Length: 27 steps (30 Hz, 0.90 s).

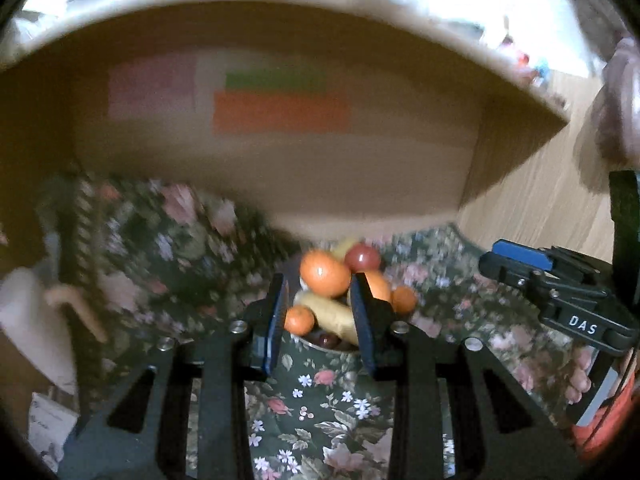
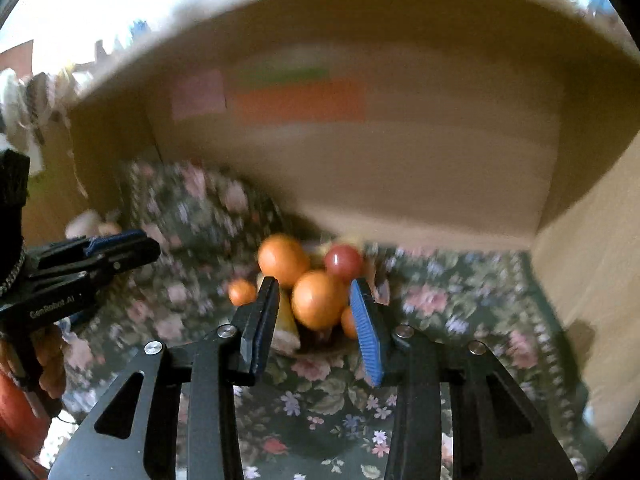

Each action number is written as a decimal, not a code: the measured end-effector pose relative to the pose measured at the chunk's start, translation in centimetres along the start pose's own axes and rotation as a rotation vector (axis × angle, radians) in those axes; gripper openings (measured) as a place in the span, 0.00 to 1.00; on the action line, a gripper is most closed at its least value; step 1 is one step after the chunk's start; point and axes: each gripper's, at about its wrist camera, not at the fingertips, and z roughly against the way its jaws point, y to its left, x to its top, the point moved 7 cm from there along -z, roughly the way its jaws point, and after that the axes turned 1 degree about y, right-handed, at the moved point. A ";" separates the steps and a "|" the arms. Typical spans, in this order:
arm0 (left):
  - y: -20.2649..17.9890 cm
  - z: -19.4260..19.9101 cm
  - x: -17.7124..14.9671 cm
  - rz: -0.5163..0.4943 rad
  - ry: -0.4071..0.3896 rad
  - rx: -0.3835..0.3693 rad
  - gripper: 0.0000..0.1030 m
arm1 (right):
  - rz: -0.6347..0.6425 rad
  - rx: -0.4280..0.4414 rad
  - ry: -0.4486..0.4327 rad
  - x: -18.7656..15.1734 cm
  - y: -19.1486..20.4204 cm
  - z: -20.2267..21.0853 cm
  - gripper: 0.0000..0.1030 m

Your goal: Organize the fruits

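A bowl [image 1: 320,345] piled with fruit sits on a floral cloth: oranges [image 1: 324,278], a red apple [image 1: 362,258], small tangerines [image 1: 299,319] and a yellow fruit [image 1: 332,314]. My left gripper [image 1: 320,292] is open, its fingers framing the pile from the near side, empty. My right gripper [image 2: 314,292] is open and empty too, with an orange [image 2: 318,300] seen between its fingers, short of it. The red apple [image 2: 343,261] and another orange [image 2: 282,258] lie behind. The right gripper also shows at the right of the left wrist view [image 1: 520,272].
A large cardboard box [image 1: 280,152] with coloured labels stands open just behind the fruit. The floral cloth [image 1: 320,408] covers the surface. A wooden floor [image 1: 540,200] lies to the right. A pale object [image 1: 28,312] sits at the left.
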 end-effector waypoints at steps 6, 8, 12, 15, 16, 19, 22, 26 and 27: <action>-1.2 6.6 1.3 -0.026 -0.136 0.014 0.31 | 0.002 -0.016 -0.150 2.0 1.9 6.4 0.33; -1.6 8.5 1.4 -0.031 -0.165 0.015 0.32 | 0.006 -0.025 -0.187 2.1 2.6 7.9 0.33; -2.3 11.9 1.2 -0.041 -0.229 0.052 0.54 | 0.019 -0.045 -0.253 2.1 3.9 10.9 0.48; -2.8 13.9 1.1 -0.052 -0.264 0.070 0.58 | 0.023 -0.058 -0.284 2.0 4.6 12.4 0.56; -3.0 14.4 1.0 -0.054 -0.270 0.070 0.62 | 0.021 -0.061 -0.293 2.0 4.6 12.8 0.59; -3.4 15.8 0.7 -0.052 -0.294 0.076 0.74 | 0.010 -0.084 -0.329 1.8 4.7 14.2 0.77; -3.6 16.8 0.7 -0.051 -0.319 0.092 0.84 | 0.012 -0.105 -0.352 1.7 4.8 15.2 0.83; -3.7 17.4 0.5 -0.046 -0.334 0.099 0.92 | 0.019 -0.119 -0.369 1.5 5.0 15.9 0.94; -3.7 17.5 0.5 -0.044 -0.336 0.099 0.95 | 0.020 -0.125 -0.375 1.4 5.0 16.1 0.97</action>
